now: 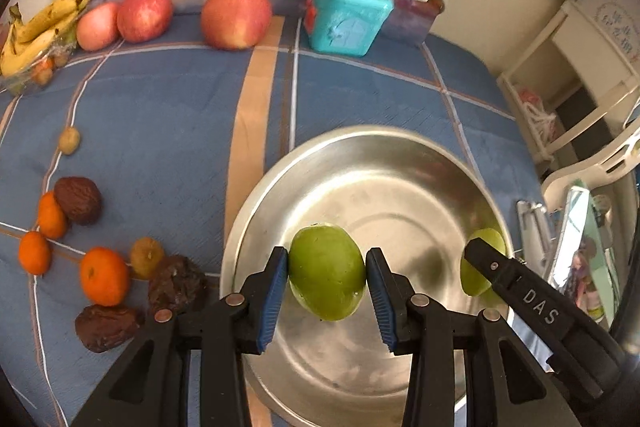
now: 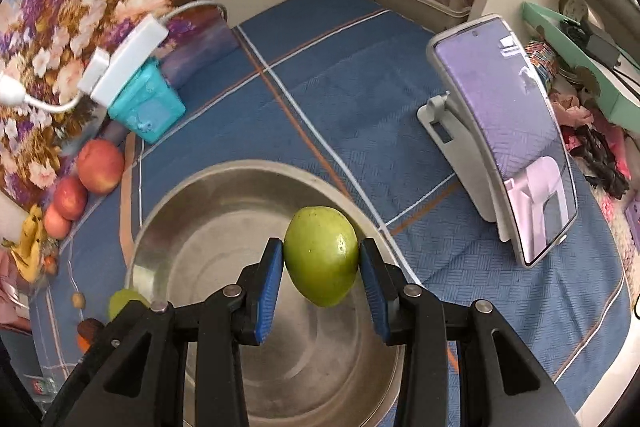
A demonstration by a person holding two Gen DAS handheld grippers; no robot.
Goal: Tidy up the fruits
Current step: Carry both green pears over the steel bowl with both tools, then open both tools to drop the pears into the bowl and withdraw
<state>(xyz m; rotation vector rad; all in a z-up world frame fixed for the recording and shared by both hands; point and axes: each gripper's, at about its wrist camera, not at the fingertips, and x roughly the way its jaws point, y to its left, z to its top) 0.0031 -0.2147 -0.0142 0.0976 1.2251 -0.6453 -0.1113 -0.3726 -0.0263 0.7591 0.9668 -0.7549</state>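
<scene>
My left gripper (image 1: 327, 273) is shut on a green fruit (image 1: 326, 271) and holds it over the steel bowl (image 1: 360, 155). My right gripper (image 2: 321, 263) is shut on a second green fruit (image 2: 321, 255) above the same bowl (image 2: 224, 175). In the left wrist view the right gripper's finger (image 1: 520, 291) and its green fruit (image 1: 478, 263) show at the bowl's right rim. In the right wrist view the left gripper's fruit (image 2: 124, 301) peeks out at the bowl's left rim. The bowl holds nothing else.
On the blue checked cloth (image 1: 160, 107) lie three red apples (image 1: 236, 15), bananas (image 1: 40, 27), several tangerines (image 1: 104, 275) and dark wrinkled fruits (image 1: 78, 199). A teal box (image 1: 344, 23) stands at the back. A phone on a stand (image 2: 504, 139) is right of the bowl.
</scene>
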